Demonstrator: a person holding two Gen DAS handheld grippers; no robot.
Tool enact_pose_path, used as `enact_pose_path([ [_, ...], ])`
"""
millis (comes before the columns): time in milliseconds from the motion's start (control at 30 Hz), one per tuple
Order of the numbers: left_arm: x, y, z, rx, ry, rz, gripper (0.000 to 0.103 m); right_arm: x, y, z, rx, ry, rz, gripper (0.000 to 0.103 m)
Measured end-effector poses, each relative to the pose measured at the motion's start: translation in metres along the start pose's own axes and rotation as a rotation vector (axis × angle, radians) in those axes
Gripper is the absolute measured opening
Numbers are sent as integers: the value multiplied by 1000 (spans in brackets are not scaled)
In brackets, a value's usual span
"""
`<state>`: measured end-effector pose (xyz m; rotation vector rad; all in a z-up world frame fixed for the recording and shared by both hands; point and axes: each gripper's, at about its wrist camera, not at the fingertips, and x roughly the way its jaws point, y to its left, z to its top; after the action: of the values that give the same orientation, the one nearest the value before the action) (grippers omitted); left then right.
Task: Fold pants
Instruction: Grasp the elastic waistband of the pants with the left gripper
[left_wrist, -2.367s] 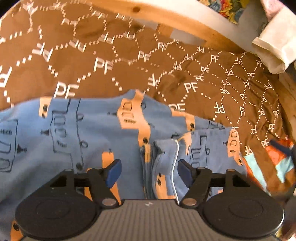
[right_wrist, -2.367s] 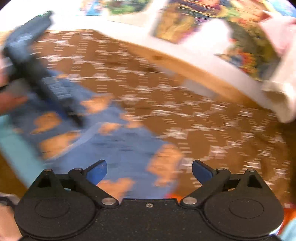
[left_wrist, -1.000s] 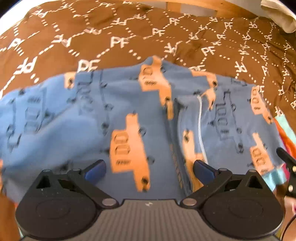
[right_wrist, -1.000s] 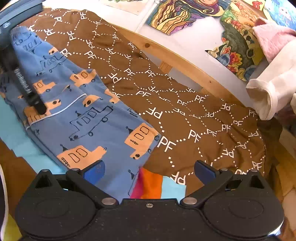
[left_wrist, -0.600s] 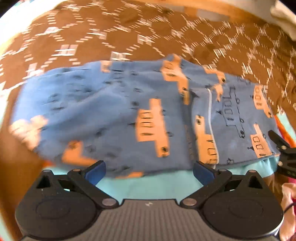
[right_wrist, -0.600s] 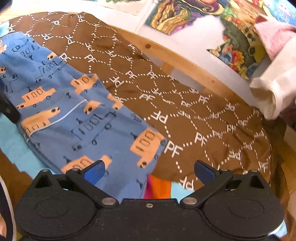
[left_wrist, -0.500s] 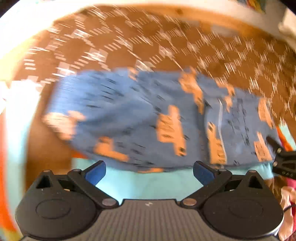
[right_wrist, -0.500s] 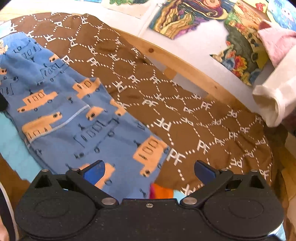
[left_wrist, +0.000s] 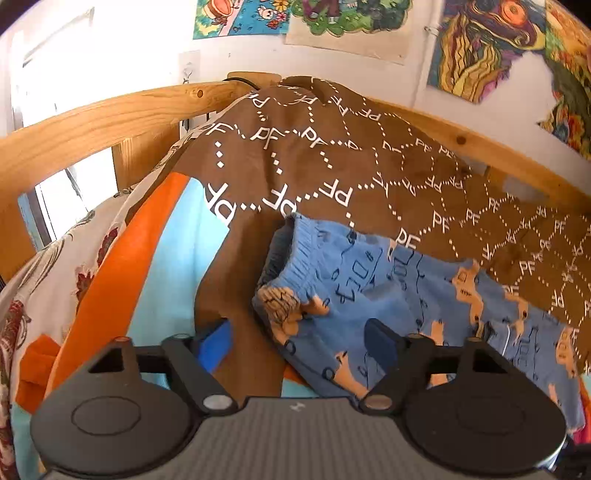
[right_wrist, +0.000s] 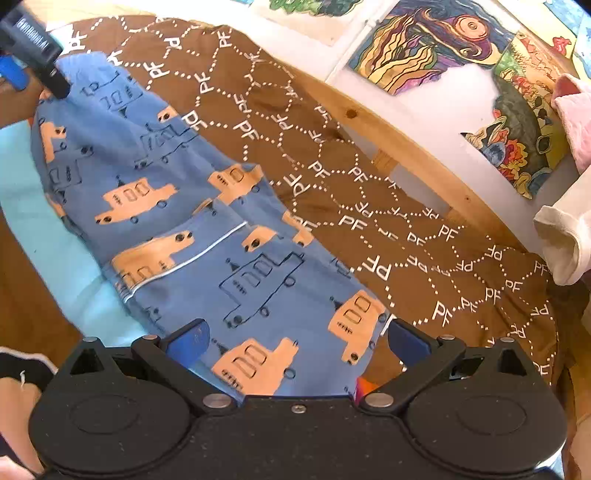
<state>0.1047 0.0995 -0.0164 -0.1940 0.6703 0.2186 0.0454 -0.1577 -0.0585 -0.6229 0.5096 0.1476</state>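
The pants (right_wrist: 177, 206), blue with orange and outlined boat prints and a ribbed waistband, lay lengthwise on the brown patterned blanket (right_wrist: 388, 229). The left gripper (left_wrist: 295, 339) was closing at the waistband end, its pads not pressing cloth. The right gripper (right_wrist: 295, 341) stood wide over the other end
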Motion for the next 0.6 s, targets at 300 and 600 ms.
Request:
enact_pose_path([
  [300, -4, 17, -2, -76, -47, 20, 19, 3, 20, 9, -52, 22, 26, 102],
  [600, 11, 29, 0, -191, 26, 6, 20, 6, 28, 15, -56, 15, 45, 102],
])
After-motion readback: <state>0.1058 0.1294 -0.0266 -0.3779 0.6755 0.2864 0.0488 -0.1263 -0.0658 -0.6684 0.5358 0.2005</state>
